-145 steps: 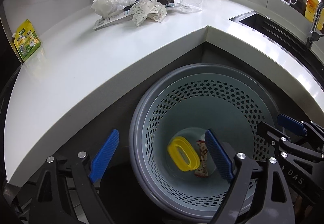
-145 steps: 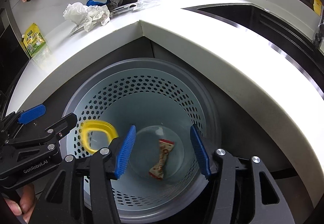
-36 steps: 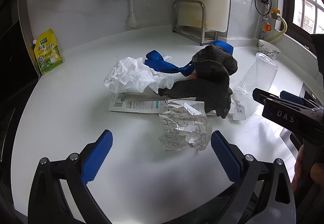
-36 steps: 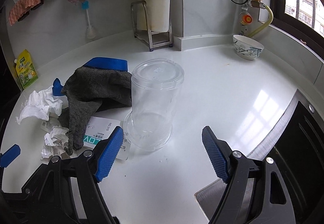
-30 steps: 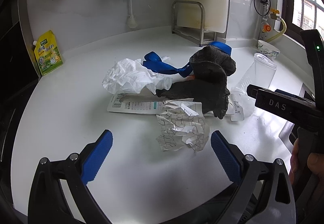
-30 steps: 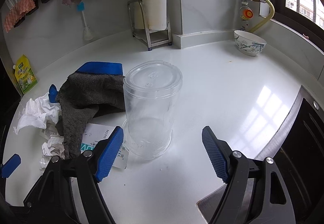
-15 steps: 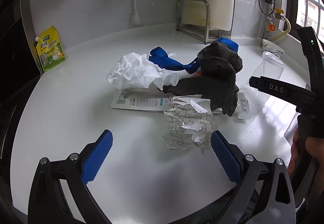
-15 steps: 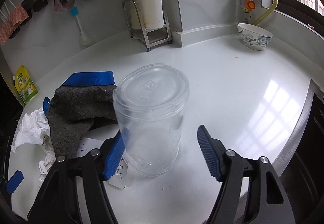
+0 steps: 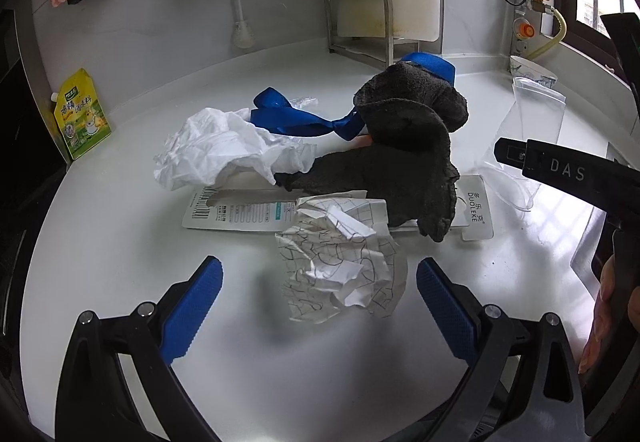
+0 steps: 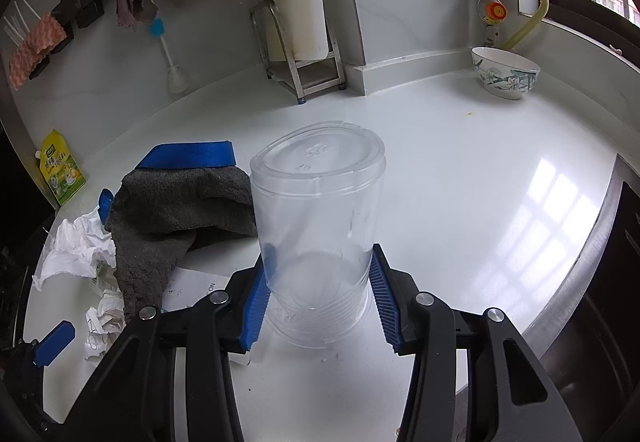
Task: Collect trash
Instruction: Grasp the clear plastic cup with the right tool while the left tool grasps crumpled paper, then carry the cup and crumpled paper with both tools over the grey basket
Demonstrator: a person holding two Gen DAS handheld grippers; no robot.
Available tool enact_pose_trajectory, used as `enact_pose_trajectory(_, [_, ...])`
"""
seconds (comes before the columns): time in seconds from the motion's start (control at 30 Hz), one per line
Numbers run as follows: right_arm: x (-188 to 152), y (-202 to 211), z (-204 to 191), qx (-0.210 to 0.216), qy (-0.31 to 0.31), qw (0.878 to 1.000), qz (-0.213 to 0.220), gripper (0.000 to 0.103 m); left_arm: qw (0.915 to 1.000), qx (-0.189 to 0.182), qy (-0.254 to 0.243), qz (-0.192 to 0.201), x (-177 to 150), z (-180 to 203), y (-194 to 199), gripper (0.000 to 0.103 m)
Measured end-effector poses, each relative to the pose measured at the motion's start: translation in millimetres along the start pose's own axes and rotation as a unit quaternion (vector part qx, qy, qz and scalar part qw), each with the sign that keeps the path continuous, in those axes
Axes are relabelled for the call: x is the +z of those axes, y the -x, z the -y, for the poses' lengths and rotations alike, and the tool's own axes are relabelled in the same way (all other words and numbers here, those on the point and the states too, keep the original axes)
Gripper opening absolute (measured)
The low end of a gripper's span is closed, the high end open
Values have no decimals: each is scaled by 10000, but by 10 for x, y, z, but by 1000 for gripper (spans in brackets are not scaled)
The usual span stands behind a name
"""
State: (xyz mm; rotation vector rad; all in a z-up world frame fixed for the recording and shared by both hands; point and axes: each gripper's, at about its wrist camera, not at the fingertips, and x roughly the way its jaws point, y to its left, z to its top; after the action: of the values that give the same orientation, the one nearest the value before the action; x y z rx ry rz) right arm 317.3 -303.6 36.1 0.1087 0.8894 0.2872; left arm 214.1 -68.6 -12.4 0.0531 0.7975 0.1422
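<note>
On the white countertop [image 9: 120, 250], at about nine o'clock in the left wrist view, a yellow-green pouch [image 9: 81, 114] is propped against the wall. Nearer the centre a trash pile is seen: crumpled white tissue [image 9: 224, 150] at ten o'clock, a blue ribbon strap [image 9: 296, 120] behind it, a flat printed packaging card [image 9: 248, 212] beneath, and a dark grey cloth [image 9: 408, 158] draped over the card at one o'clock. A crumpled sheet of line-patterned paper [image 9: 340, 262] lies just beyond the left gripper [image 9: 318, 302], whose blue-padded jaws are spread wide on either side of it, with nothing held and no pad touching the paper. At three o'clock the black body of the other tool, marked DAS, is seen. In the right wrist view, the grey cloth [image 10: 176, 218] and tissue [image 10: 76, 246] appear at nine o'clock. At the centre, an upside-down clear plastic cup [image 10: 320, 226] stands on the counter, and the right gripper [image 10: 320, 294] is closed in around its lower part, a blue pad set against each side of its wall. A patterned ceramic bowl [image 10: 505, 72] sits well apart at two o'clock, near the back wall.
</note>
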Motion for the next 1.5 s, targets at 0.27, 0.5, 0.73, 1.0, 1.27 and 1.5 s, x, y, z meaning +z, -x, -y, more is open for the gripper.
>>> enact_pose_trajectory(0.27, [6,9,24,20,-28,10000,17,46,9997,-36,140,-221,42,10,-168,79])
enact_pose_trajectory(0.5, [-7,46,27,-31,24,10000,70,46,9992,-173,170,-323,-2,-39,-170,48])
enact_pose_trajectory(0.73, [-41,107,52,-33,-33,9999,129,46,9989,-231,226,-332,-53,-139,-106,43])
enact_pose_trajectory(1.0, [-97,205,166,-159,-142,9995,220,46,9994,-202,55,-277,-106,-196,-13,43])
enact_pose_trajectory(1.27, [-213,317,308,-234,-395,9986,252,46,9996,-222,-62,-189,-163,-253,144,43])
enact_pose_trajectory(1.5, [-323,596,158,-533,-125,9978,384,46,9994,-296,-123,-92,-192,-304,323,43])
